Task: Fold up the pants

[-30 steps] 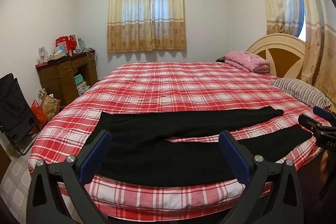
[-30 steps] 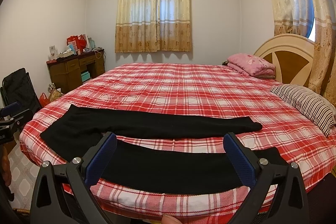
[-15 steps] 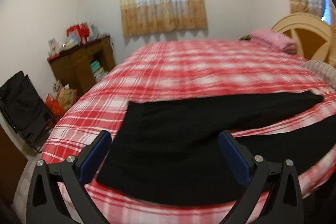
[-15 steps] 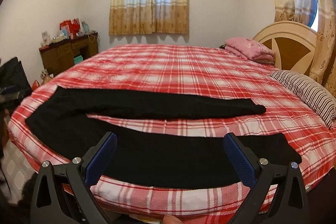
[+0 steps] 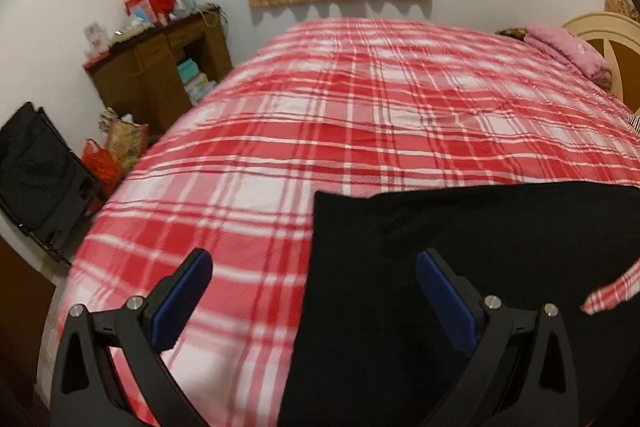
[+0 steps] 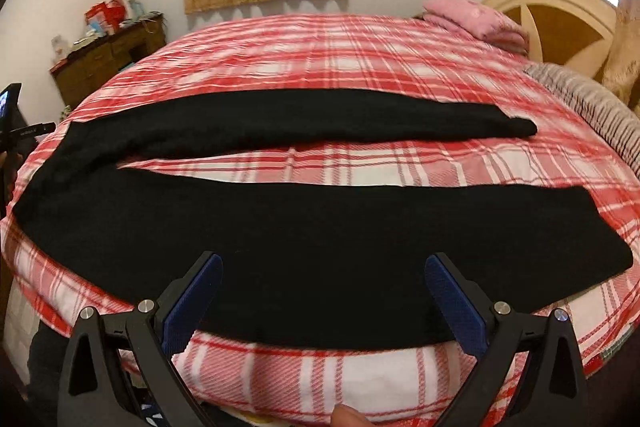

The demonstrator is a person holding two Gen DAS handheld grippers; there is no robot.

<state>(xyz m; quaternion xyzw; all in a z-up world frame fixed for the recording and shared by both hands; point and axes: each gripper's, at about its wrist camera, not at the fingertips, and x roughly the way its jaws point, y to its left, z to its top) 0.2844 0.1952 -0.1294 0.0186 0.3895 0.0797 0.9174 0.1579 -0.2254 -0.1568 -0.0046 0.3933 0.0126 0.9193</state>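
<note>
the bed point(image 6: 360, 59) with red plaid cover carries the black pants point(image 6: 320, 227), spread flat near its front edge. my left claw point(image 5: 314, 299) and right claw point(image 6: 324, 301) are both wide open, holding nothing.

left claw point(image 5: 314, 297): jaws wide apart | right claw point(image 6: 324, 301): jaws wide apart

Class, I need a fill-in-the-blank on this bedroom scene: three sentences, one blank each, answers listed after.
1. The pants lying on the bed are ____ in colour.
2. Both the left gripper and right gripper have their jaws ____.
3. The two legs lie ____, with a strip of bedspread showing between them.

Answers: black; open; apart
</note>
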